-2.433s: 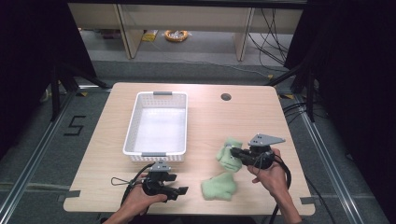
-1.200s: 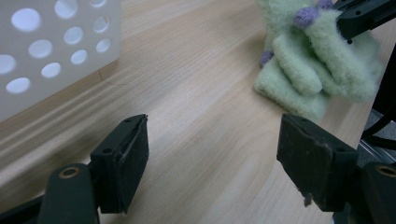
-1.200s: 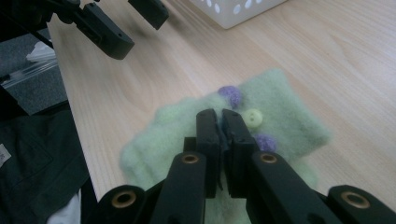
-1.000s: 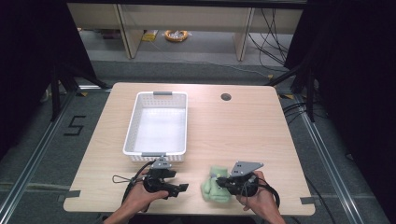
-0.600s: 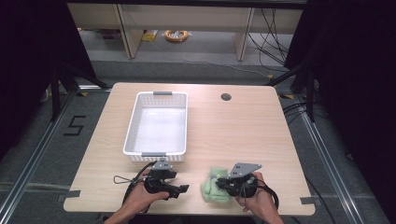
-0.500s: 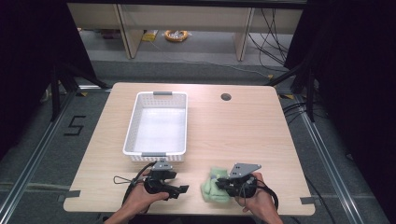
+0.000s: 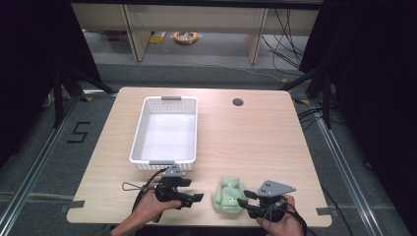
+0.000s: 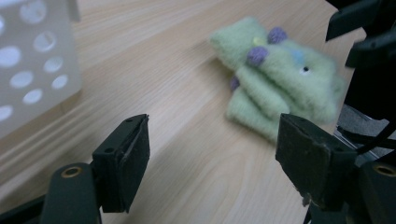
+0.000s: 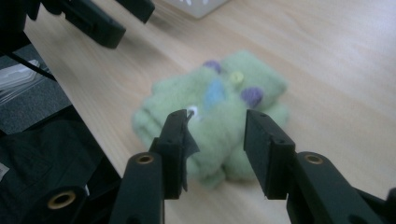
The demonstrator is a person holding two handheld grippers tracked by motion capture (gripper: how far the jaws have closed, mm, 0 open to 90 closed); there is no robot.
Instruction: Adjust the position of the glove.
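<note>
At the bottom centre of the high view, both hands sit right at the near edge of the light wooden table (image 7: 255, 132). The left black two-jaw gripper (image 7: 193, 197) lies low at bottom centre-left, its jaws spread wide with nothing between them; in the left gripper view its own jaws stand far apart over bare wood, and the soft green plush toy with purple bumps (image 8: 275, 91) lies beyond them at upper right. The right black two-jaw gripper (image 7: 244, 205), carrying a grey three-cornered plate, is at bottom centre-right, its tips pointing left at the toy (image 7: 228, 195), which rests on the tabletop between the two grippers, close to the near edge. In the right gripper view the jaws (image 9: 215, 140) stand narrowly parted, with the toy (image 9: 219, 109) just ahead of and between the tips; whether the pads touch the plush cannot be told, and the toy rests flat on the wood. Farther up the frame, just above the left gripper, stands the white perforated plastic basket (image 7: 142, 130), its near rim close to the left hand. To the right of the basket the tabletop is open all the way to the right edge, with a small dark round hole (image 7: 238, 102) near the far edge at upper centre.
</note>
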